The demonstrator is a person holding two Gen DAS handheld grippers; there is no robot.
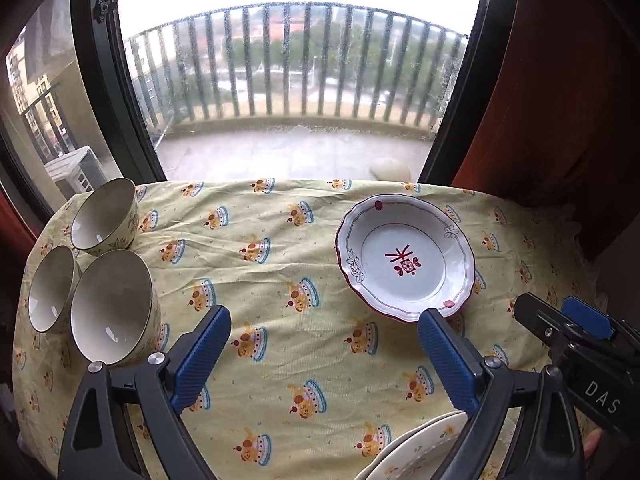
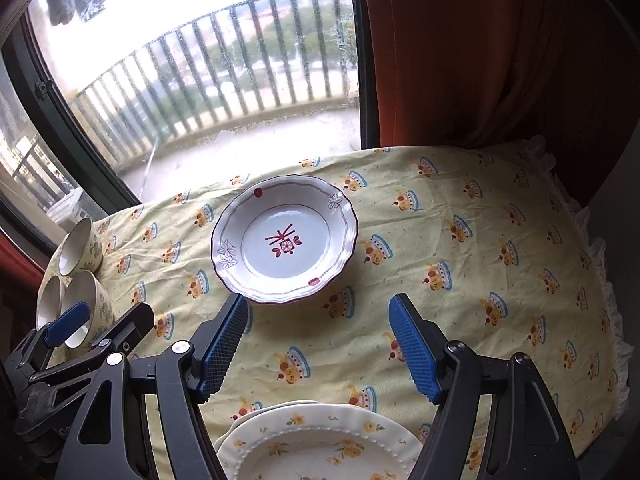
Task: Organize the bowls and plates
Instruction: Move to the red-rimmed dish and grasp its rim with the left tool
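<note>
Three cream bowls stand close together at the table's left: bowl one (image 1: pixel 106 216), bowl two (image 1: pixel 52 288) and bowl three (image 1: pixel 112 304). A white scalloped plate (image 1: pixel 404 258) (image 2: pixel 284 240) with red flower marks lies further back on the cloth. Cream floral plates (image 2: pixel 320 444) (image 1: pixel 424 448) lie stacked at the near edge. My left gripper (image 1: pixel 324 314) hovers open over bare cloth, the bowls to its left. My right gripper (image 2: pixel 318 300) is open above the stack, just short of the white plate's near rim. Nothing sits between either pair of pads.
The table wears a yellow printed cloth (image 1: pixel 280 276) with a frilled edge on the right (image 2: pixel 616 320). A large window (image 1: pixel 296 80) onto a railed balcony stands right behind the table. A red-brown curtain (image 2: pixel 480 52) hangs at the back right.
</note>
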